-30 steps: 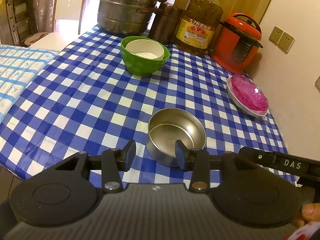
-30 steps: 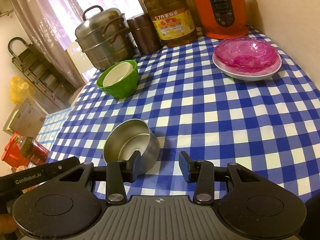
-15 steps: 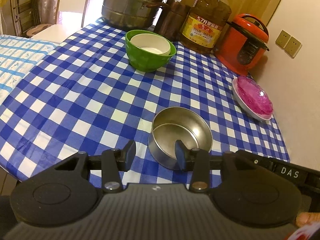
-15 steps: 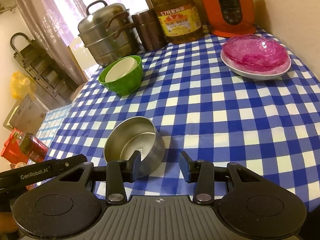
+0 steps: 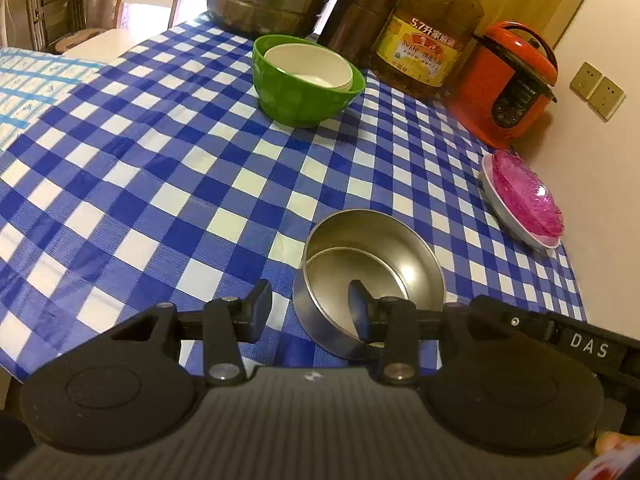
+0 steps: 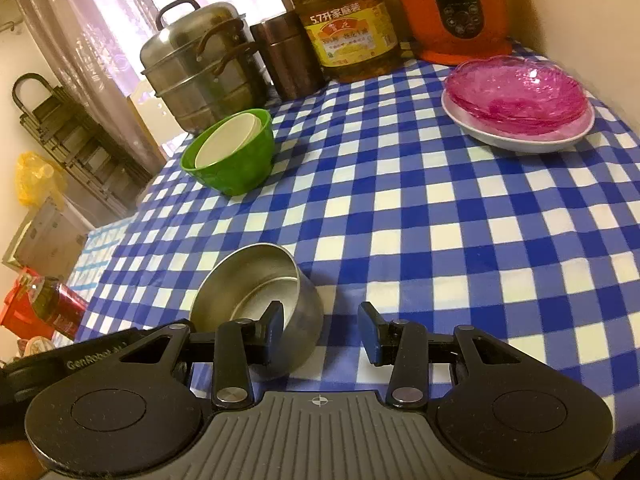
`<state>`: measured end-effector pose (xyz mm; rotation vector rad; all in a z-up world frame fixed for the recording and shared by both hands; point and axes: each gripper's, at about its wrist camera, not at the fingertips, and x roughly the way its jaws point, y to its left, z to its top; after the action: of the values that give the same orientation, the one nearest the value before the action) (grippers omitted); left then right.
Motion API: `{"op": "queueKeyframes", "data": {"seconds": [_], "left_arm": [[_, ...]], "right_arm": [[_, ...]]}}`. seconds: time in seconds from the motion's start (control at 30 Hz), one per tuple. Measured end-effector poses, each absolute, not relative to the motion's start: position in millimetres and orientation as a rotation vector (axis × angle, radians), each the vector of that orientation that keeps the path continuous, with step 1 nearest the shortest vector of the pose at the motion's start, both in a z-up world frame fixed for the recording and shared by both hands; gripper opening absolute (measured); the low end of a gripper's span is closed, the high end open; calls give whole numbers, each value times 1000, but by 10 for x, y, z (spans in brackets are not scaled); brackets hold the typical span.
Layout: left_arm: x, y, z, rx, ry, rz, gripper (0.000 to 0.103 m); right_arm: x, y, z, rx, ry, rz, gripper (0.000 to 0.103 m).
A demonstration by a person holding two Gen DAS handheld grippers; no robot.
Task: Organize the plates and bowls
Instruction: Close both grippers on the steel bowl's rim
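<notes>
A steel bowl (image 5: pixel 380 256) (image 6: pixel 248 280) sits on the blue checked tablecloth (image 5: pixel 160 184) near its front edge. My left gripper (image 5: pixel 309 300) straddles the bowl's near left wall, right finger inside, left finger outside. Its jaws are closing, with a gap still between pads and wall. My right gripper (image 6: pixel 320 316) stands open astride the bowl's right wall, its left finger inside. Farther back, a green bowl (image 5: pixel 296 104) (image 6: pixel 240 172) holds a white bowl (image 5: pixel 308 64) (image 6: pixel 228 140). Pink glass plates (image 5: pixel 524 200) (image 6: pixel 516 92) lie stacked on a white plate (image 6: pixel 520 140) at the right.
Along the back stand a steel steamer pot (image 6: pixel 200 64), a brown canister (image 6: pixel 288 56), a big oil bottle (image 6: pixel 344 28) and an orange rice cooker (image 6: pixel 456 8). A wall runs close along the table's right side. Bare cloth lies between the steel and green bowls.
Both grippers have sunk and moved forward onto the steel bowl, which has stayed in place. The left fingers stand slightly closer together than before.
</notes>
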<state>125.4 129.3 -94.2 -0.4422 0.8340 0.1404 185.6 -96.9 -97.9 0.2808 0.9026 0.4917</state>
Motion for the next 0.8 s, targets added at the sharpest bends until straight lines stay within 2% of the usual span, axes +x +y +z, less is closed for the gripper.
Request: {"op": "queueKeyframes", "data": {"seconds": [0.27, 0.43, 0.53, 0.8], "left_arm": [[1359, 1350, -1096, -478, 850, 149, 22], [1390, 1367, -1134, -487, 850, 149, 19], [1406, 1368, -1155, -493, 851, 147, 17], [1423, 1334, -1153, -491, 841, 141, 9]], "right_arm": [[1984, -808, -1104, 270, 920, 498, 42], [2029, -732, -1178, 262, 933, 502, 42], [2042, -691, -1221, 255, 942, 505, 32], [2047, -656, -1244, 259, 941, 520, 20]]}}
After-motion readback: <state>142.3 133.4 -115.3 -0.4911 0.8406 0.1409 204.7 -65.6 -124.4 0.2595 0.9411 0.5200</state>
